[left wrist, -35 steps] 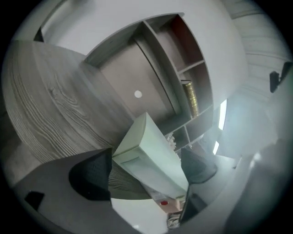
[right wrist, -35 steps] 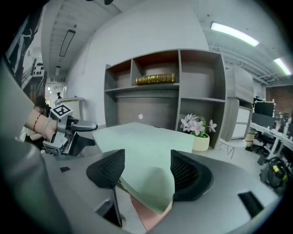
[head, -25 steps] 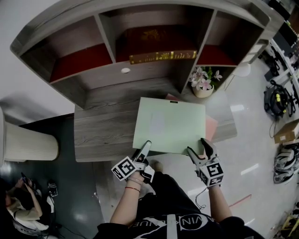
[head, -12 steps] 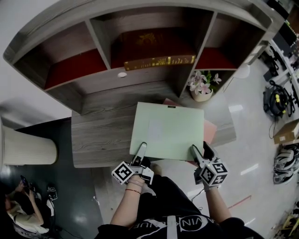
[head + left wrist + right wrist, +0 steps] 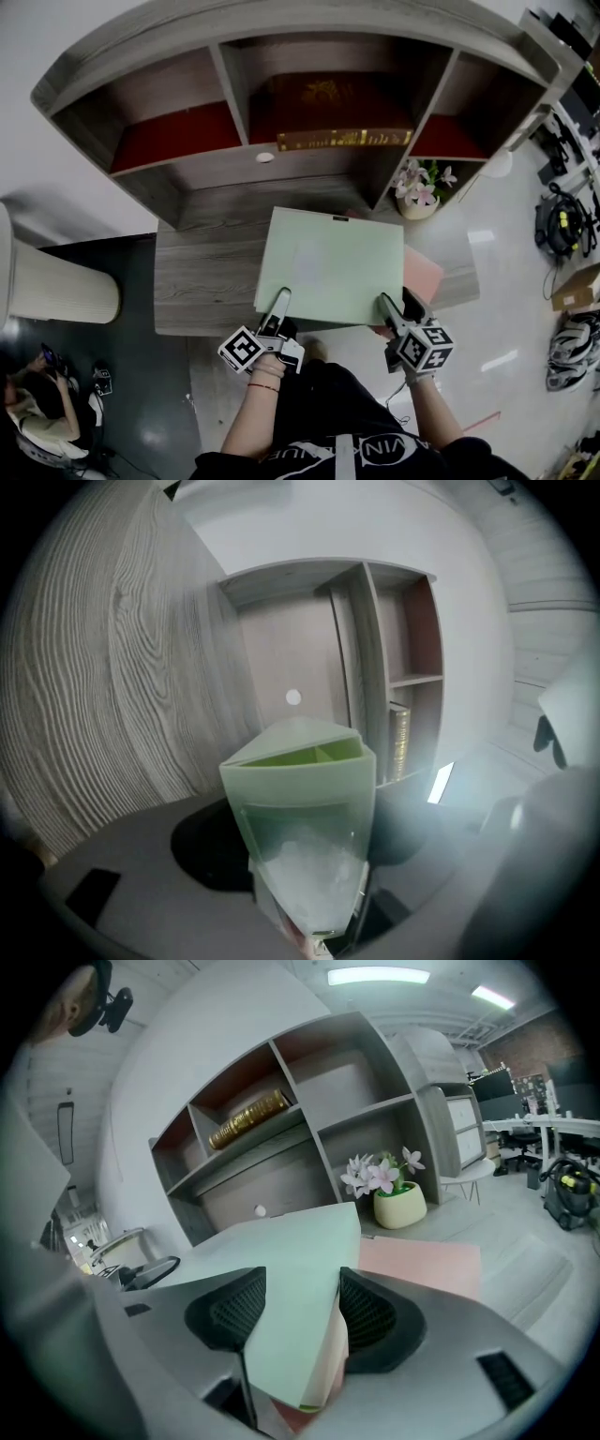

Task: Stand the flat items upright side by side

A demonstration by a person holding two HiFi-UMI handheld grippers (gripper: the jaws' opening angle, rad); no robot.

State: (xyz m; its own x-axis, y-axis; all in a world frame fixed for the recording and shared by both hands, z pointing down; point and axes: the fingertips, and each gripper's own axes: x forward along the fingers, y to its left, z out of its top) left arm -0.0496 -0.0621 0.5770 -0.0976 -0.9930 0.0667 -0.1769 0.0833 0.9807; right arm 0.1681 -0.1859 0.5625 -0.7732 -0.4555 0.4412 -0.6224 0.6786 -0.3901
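Observation:
A flat pale green file box (image 5: pixel 333 262) lies on the grey wood table (image 5: pixel 202 281), its near edge over the table's front. My left gripper (image 5: pixel 279 304) holds its near left corner. In the left gripper view the box (image 5: pixel 300 789) fills the gap between the jaws, which have just been closing onto it. My right gripper (image 5: pixel 399 302) grips the near right corner, and its jaws have also been closing; both pads press the box (image 5: pixel 291 1279). A pink flat folder (image 5: pixel 425 274) lies under it, showing at the right (image 5: pixel 422 1265).
A shelf unit (image 5: pixel 309 178) stands at the back of the table, with gold-spined books (image 5: pixel 347 139) in its middle compartment. A pot of flowers (image 5: pixel 419 199) sits at the back right. A white column (image 5: pixel 56 286) and a person (image 5: pixel 37 422) are at the left on the floor.
Both grippers have closed from open onto the green box's near corners. The right gripper has rolled more upright. The box's near edge has shifted slightly.

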